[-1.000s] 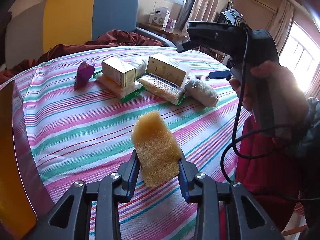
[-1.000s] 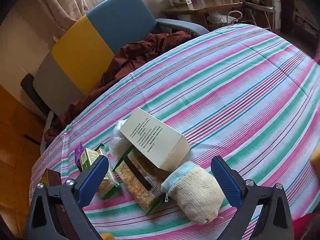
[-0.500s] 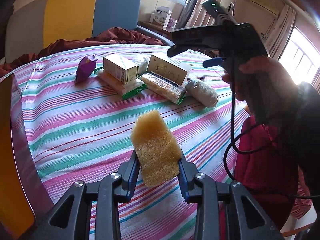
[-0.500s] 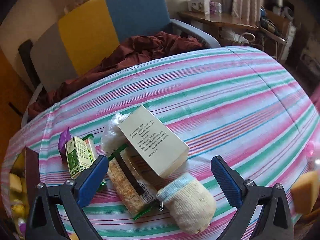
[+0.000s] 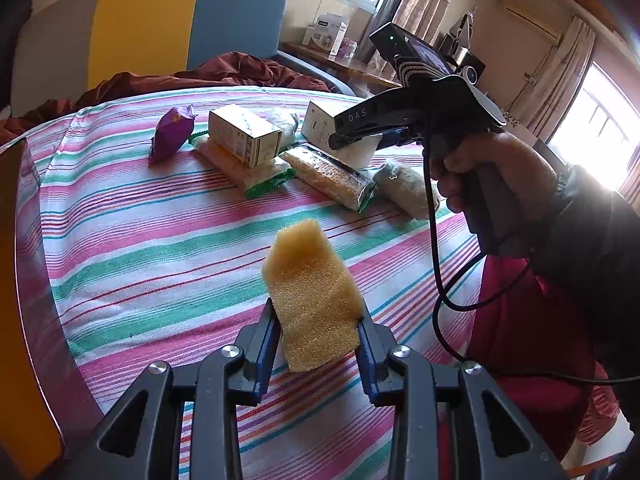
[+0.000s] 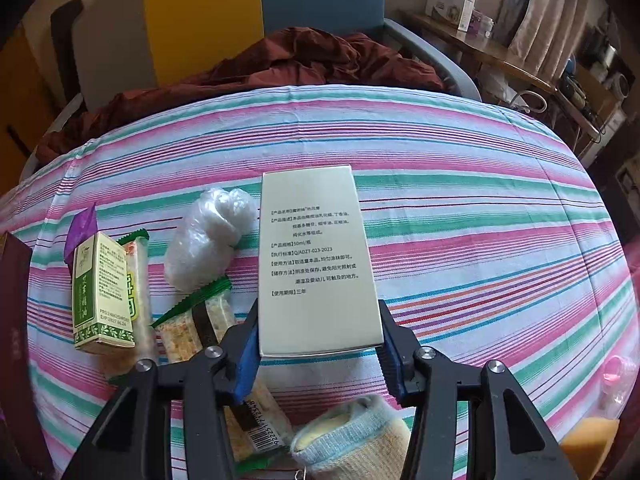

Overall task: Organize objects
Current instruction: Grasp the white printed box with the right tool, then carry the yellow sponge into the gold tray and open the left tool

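My left gripper [image 5: 318, 332] is shut on a yellow sponge [image 5: 314, 292] and holds it above the striped tablecloth [image 5: 160, 240]. My right gripper [image 6: 318, 342] is closed around the near end of a pale printed box [image 6: 316, 264], its blue pads against both sides. In the left wrist view the right gripper [image 5: 352, 136] reaches over that box [image 5: 320, 124] at the far side. Around it lie a green-and-white small box [image 6: 102, 292], cracker packs [image 6: 208, 332], a clear plastic bag [image 6: 208, 236], a purple packet [image 6: 82, 228] and a rolled sock [image 6: 360, 436].
A yellow, blue and grey chair [image 5: 160, 28] with dark red cloth [image 5: 224, 76] stands behind the table. A dark red box [image 6: 16, 320] sits at the table's left edge. A side table [image 6: 500, 60] with a carton is at the back right.
My right gripper dropped toward the pale box, turned to line up with it, and its jaws closed in on its sides. The left gripper kept hold of the sponge and barely moved.
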